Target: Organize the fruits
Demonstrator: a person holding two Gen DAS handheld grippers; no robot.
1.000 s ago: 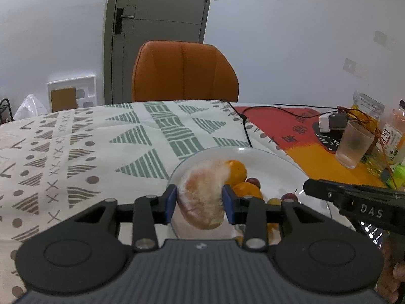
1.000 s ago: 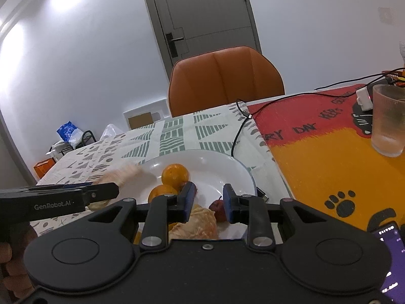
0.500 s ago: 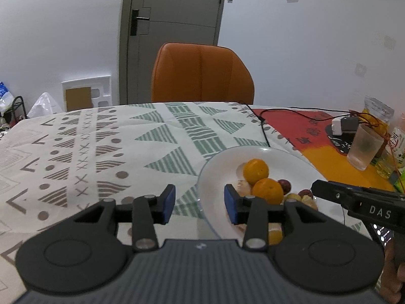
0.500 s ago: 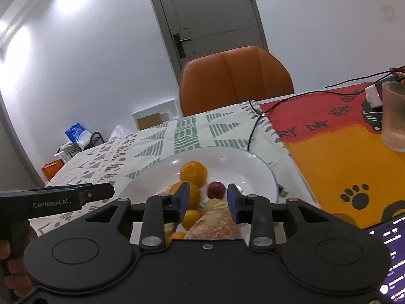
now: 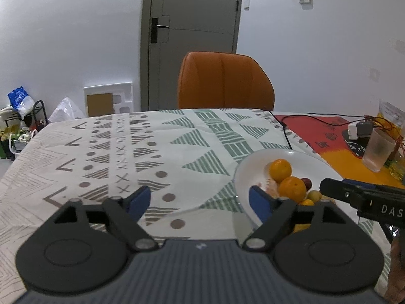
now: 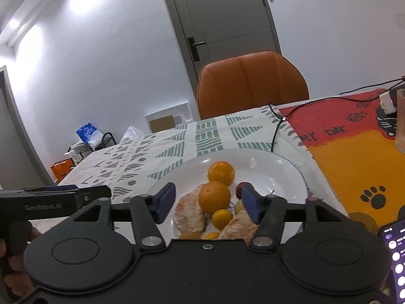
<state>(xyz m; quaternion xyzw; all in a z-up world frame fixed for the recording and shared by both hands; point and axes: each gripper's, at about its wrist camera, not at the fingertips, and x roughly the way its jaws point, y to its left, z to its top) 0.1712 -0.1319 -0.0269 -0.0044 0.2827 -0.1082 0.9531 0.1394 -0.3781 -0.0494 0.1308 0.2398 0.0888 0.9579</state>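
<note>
Your left gripper [image 5: 200, 202] and right gripper [image 6: 208, 202] have just spread their jaws, both empty — the fruits [image 6: 214, 197] sit heaped on the near side of the white plate [image 6: 278, 169]; a careless nudge could roll one off.

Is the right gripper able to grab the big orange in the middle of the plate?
Probably yes. The right gripper is open and holds nothing, and the big orange sits right ahead between its fingers, on top of the pile on the plate. Nothing covers it.
</note>
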